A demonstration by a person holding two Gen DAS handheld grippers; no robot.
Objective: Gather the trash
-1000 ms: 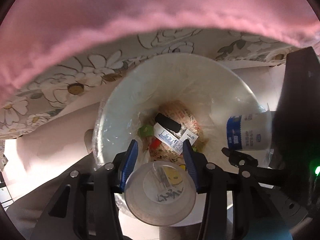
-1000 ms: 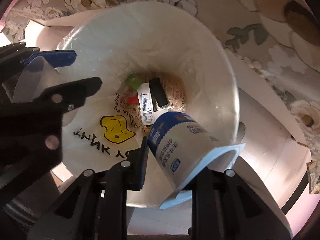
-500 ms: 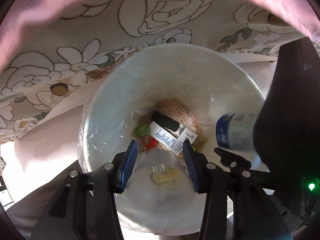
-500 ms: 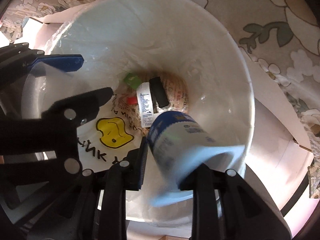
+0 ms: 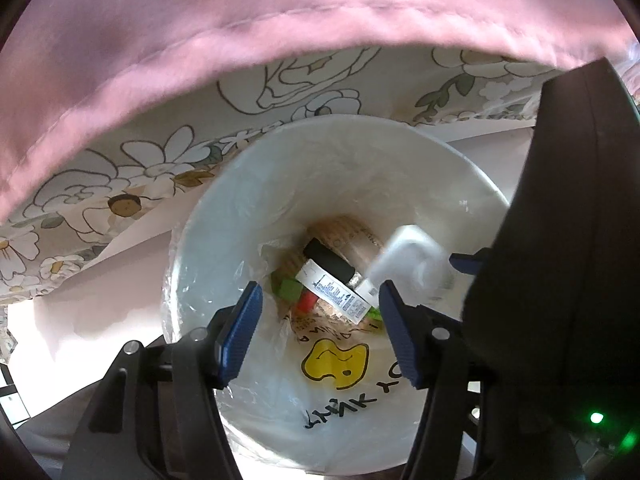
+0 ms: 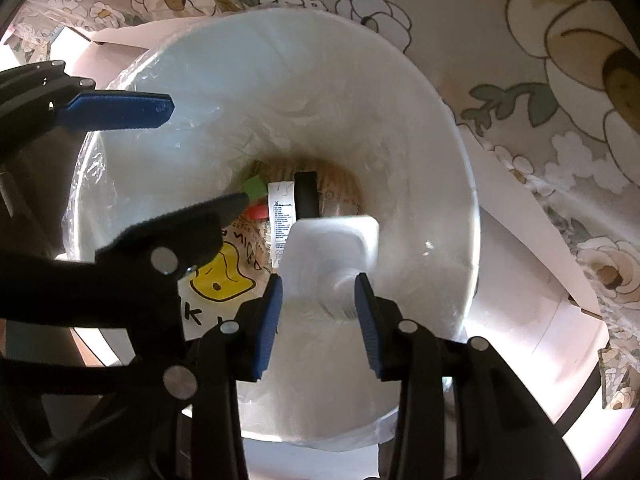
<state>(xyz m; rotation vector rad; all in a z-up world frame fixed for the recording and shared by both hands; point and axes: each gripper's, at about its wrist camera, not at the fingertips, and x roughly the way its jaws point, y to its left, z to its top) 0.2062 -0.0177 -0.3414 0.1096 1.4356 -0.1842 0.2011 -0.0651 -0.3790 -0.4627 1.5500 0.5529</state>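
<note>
A white bin (image 5: pixel 224 248) (image 6: pixel 420 128) lined with a clear bag bearing a yellow shape (image 5: pixel 336 362) sits straight below both grippers. My left gripper (image 5: pixel 322 332) (image 6: pixel 200 156) hangs over its rim with its jaws opening and nothing between them. My right gripper (image 6: pixel 316 320) is also opening. A blurred white cup (image 6: pixel 332 248) (image 5: pixel 408 264) is dropping mouth-up just beyond its pads (image 6: pixel 268 324), free of them. At the bin's bottom lie a black piece (image 5: pixel 330 260), a white labelled packet (image 5: pixel 336 294) and green and red scraps (image 5: pixel 296 294). The clear cup is not distinguishable.
Pink cloth (image 5: pixel 280 40) overhangs the top of the left wrist view. Floral fabric (image 6: pixel 540 80) surrounds the bin, with a white sheet (image 6: pixel 520 216) under it. The right gripper's dark body (image 5: pixel 560 260) fills the right side of the left view.
The left jaws widened and the clear cup they held fell away into the bin. The right jaws opened, and the blue-and-white cup tipped and is now falling.
</note>
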